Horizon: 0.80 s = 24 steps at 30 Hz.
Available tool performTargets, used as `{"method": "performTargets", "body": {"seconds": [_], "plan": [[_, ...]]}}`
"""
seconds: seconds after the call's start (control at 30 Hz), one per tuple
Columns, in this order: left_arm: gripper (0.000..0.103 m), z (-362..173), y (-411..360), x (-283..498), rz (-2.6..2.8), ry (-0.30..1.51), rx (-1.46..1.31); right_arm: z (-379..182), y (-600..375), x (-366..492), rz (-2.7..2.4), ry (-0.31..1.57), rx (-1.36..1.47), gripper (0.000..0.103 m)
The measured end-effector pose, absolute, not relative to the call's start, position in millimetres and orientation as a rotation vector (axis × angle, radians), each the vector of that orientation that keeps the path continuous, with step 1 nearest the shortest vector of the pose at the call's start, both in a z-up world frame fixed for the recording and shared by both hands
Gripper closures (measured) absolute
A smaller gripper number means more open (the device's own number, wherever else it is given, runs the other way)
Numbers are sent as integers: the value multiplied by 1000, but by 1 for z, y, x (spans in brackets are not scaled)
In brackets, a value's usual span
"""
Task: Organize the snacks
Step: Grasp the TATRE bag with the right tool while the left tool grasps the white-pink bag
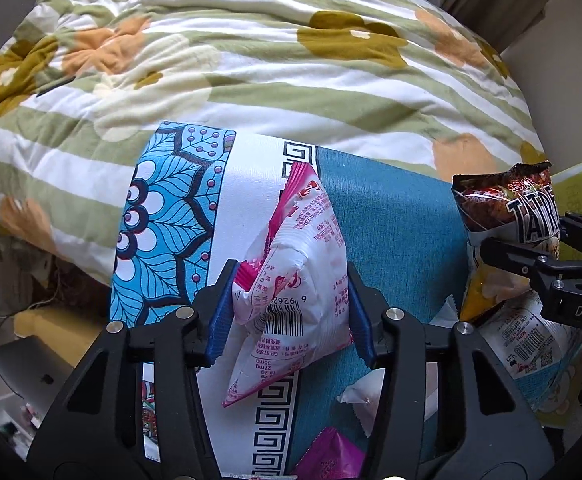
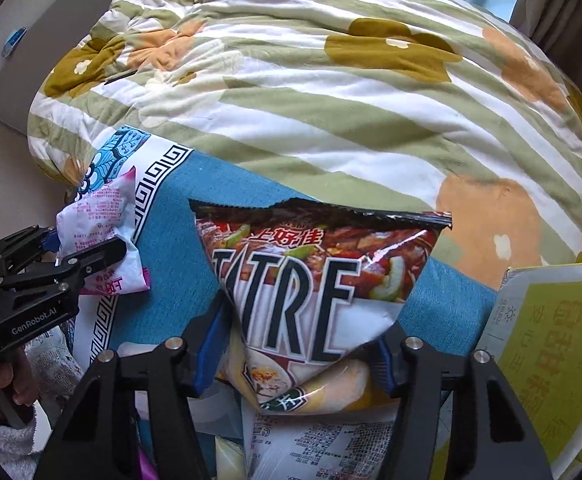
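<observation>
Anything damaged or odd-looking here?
The dark red crinkly foil chip bag has a ragged, torn-open top edge, and the right hand-held gripper pinches it in at the sides. No spill is visible.

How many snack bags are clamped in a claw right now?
2. The pink bag sits in the left claw; the dark chip bag in the right claw. More bags lie loose below, partly hidden.

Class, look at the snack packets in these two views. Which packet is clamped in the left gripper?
The pink and white packet, pinched in the left gripper. The dark packet with large black letters sits in the right gripper instead.
</observation>
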State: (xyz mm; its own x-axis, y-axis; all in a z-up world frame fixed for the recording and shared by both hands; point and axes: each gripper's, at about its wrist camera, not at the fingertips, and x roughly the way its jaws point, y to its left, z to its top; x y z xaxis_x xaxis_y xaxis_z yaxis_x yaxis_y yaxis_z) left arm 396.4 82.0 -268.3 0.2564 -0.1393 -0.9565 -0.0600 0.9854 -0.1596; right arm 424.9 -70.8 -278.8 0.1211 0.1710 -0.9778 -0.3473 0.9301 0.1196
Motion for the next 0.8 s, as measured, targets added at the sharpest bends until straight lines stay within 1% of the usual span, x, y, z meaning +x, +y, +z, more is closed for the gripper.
{"method": "performTargets", "body": {"seconds": [0.33,0.57,0.8], "plan": [[57,-239,79,390,-66,1256,-159,-245,-72,418,404,1261,-46,47],[57,-225,74,385,-85,1231,-146,-234,-73,416,407,1205,-5,47],[57,-218,71,384,-94,1220,-135,-225,-77,420,452,1142,105,47]]}}
